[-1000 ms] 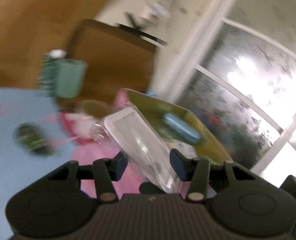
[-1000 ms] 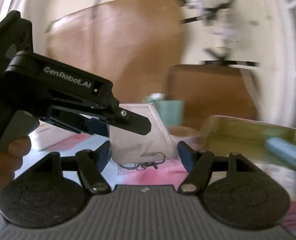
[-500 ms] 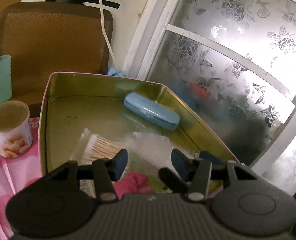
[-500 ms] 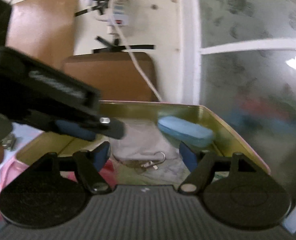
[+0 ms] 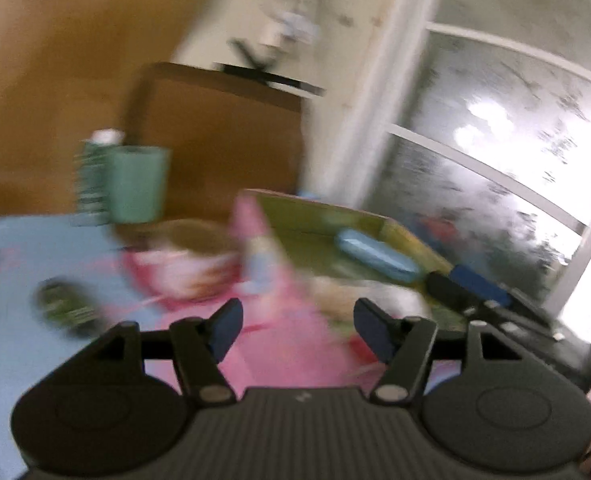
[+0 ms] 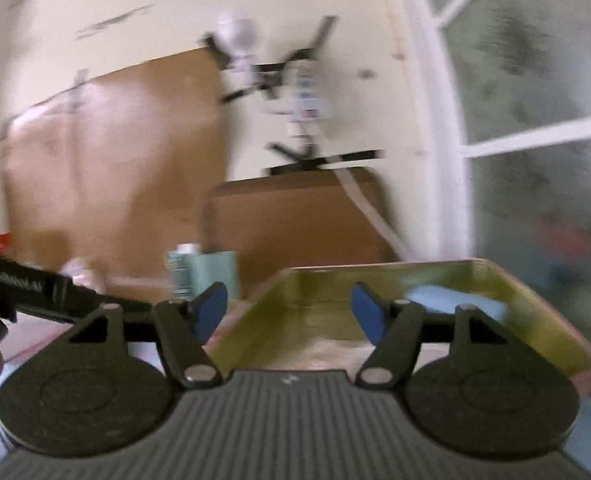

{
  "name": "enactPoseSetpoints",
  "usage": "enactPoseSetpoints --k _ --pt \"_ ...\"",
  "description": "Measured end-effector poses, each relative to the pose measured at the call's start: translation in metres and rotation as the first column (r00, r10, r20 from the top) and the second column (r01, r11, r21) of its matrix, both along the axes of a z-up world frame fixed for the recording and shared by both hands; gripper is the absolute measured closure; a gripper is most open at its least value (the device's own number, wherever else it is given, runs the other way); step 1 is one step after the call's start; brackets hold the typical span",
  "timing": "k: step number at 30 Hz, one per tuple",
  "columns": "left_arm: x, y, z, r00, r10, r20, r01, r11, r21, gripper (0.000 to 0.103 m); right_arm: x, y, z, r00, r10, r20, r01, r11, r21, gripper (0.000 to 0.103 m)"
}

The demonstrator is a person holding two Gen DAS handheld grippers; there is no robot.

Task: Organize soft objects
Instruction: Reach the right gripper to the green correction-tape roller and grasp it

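While both views are motion-blurred, the left gripper and right gripper are seen released, nothing grasped, jaws just opening and closing respectively; the blue case lies inside the gold tray.

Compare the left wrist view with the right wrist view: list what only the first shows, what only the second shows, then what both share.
Only the left wrist view: the blurred dark green object on the light blue cloth, and the pink fabric beneath the open, empty left gripper.

Only the right wrist view: the white socket fixture with black tape seen clearly on the cream wall, and the open, empty right gripper.

Both: the gold metal tray, the light blue oblong case inside it, and the teal plastic cup.
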State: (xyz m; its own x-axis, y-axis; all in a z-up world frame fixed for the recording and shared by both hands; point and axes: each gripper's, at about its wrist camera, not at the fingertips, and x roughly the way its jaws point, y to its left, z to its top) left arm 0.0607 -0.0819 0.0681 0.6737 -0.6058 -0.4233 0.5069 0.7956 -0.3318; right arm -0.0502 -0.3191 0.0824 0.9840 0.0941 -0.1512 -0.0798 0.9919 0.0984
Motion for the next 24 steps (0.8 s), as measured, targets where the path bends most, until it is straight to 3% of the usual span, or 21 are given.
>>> enactPoseSetpoints --k 4,6,10,13,18,24 --pt "-0.007 0.064 -0.020 0.985 0.169 -0.037 -0.167 0.984 0.056 0.040 0.008 0.043 -0.003 0.985 0.159 -0.063 -0.160 0.987 -0.013 0.045" --pt "-0.009 0.093 -0.032 0.960 0.275 -0.047 -0.269 0.957 0.109 0.040 0.018 0.064 -0.009 0.965 0.231 -0.124 -0.232 0.973 0.004 0.053" --pt "-0.009 0.136 -0.049 0.913 0.401 -0.079 -0.388 0.911 0.137 0.040 0.052 0.106 -0.023 0.906 0.343 -0.250 -0.351 0.936 0.011 0.054" --pt "-0.009 0.153 -0.062 0.895 0.435 -0.093 -0.426 0.899 0.107 0.040 0.091 0.136 -0.032 0.862 0.374 -0.341 -0.394 0.919 0.011 0.053" --pt "-0.011 0.157 -0.060 0.893 0.439 -0.098 -0.433 0.898 0.075 0.038 0.148 0.173 -0.039 0.836 0.345 -0.426 -0.391 0.920 -0.024 0.053" --pt "-0.011 0.161 -0.065 0.894 0.435 -0.108 -0.432 0.900 0.049 0.037 0.187 0.195 -0.058 0.795 0.294 -0.531 -0.380 0.923 -0.058 0.054"
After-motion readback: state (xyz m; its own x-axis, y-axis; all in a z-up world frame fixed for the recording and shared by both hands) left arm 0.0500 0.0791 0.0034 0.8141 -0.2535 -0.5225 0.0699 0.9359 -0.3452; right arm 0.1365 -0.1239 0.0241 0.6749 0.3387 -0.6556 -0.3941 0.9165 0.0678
